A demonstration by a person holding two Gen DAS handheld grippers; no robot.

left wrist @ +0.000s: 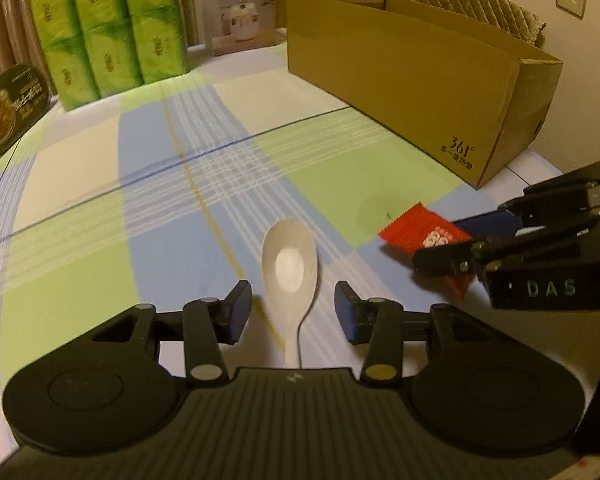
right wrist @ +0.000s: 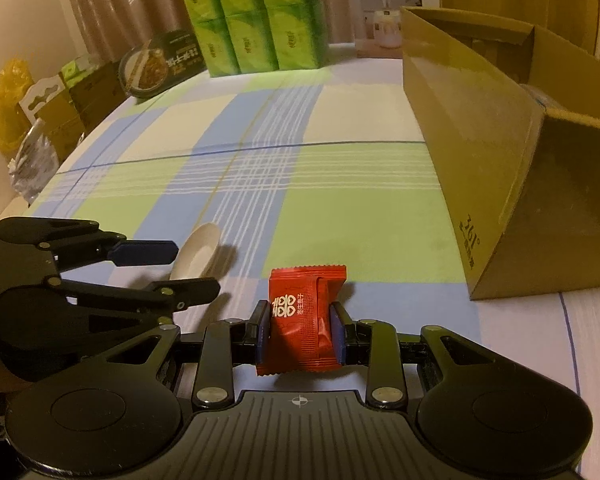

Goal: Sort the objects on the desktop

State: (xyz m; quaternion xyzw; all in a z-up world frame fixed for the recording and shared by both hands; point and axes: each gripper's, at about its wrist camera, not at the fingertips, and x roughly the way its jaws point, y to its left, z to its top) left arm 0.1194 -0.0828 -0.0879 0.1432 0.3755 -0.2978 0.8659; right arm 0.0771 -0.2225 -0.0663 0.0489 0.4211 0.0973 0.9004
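Left wrist view first: my left gripper has its fingers spread wide, one on each side of the white spoon. The spoon lies flat on the counter, bowl pointing away from me, handle running back under the gripper body. Neither blue pad touches it; there's a gap on both sides. Off to the right I can see my right gripper coming in from the edge, with the red snack packet caught at its tips. Beyond that sits the long open cardboard box, printed "361°" near its corner. At the far end of the counter stands a stack of green tissue packs, a white product box beside it, and a dark round food container leaning at the left edge.

Now the right wrist view: the right gripper has its fingers closed on the red snack packet, pads pressing both side edges, the packet standing upright between them with its white printing facing me. Whether it's just off the checked cloth or resting on it, I can't tell. The cardboard box is ahead on the right, well apart. To the left, the left gripper shows spread fingers straddling the spoon. The green tissue packs stand at the back.
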